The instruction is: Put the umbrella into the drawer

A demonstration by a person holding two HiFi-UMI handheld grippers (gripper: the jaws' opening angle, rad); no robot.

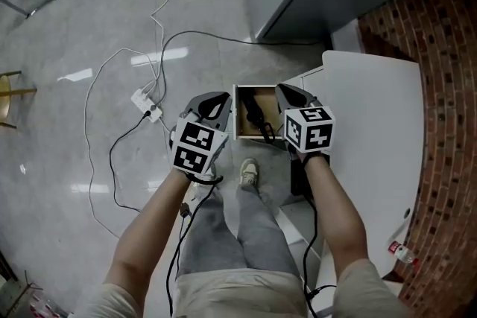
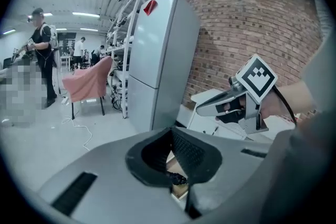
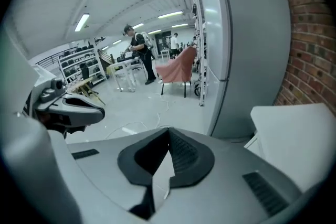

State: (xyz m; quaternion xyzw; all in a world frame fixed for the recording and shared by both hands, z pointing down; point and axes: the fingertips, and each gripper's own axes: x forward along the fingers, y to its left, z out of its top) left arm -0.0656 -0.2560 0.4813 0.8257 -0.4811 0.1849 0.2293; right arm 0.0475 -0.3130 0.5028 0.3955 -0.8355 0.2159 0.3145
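**Left claw** (image 1: pixel 218 102): clenched. In the left gripper view its dark ribbed pads (image 2: pixel 186 152) meet at the tips with nothing gripped. Held in the air above the floor, just left of the drawer as the head view shows it.

**Right claw** (image 1: pixel 288 94): clenched and empty. In the right gripper view its pads (image 3: pixel 181 152) close to a point. It is level with the left claw, over the drawer's right edge.

**Drawer** (image 1: pixel 237 115): light wood, pulled open from a white cabinet, seen from above between the two claws.

**Umbrella** (image 1: pixel 253 114): black, folded, lying inside the open drawer, lengthwise along it. A sliver of it (image 2: pixel 177 180) shows below the left claw's closed pads.

**White tabletop** (image 1: pixel 373 123): top of the cabinet, right of the drawer, against a brick wall (image 1: pixel 447 86).

**Floor** (image 1: pixel 74 26): glossy grey, with a white power strip (image 1: pixel 147 104) and trailing cables (image 1: pixel 112 63) left of the drawer.

**Bottle** (image 1: pixel 400 253): lying near the brick wall, lower right.

**Grey cabinet** (image 2: pixel 157 50): tall, standing beside the brick wall.
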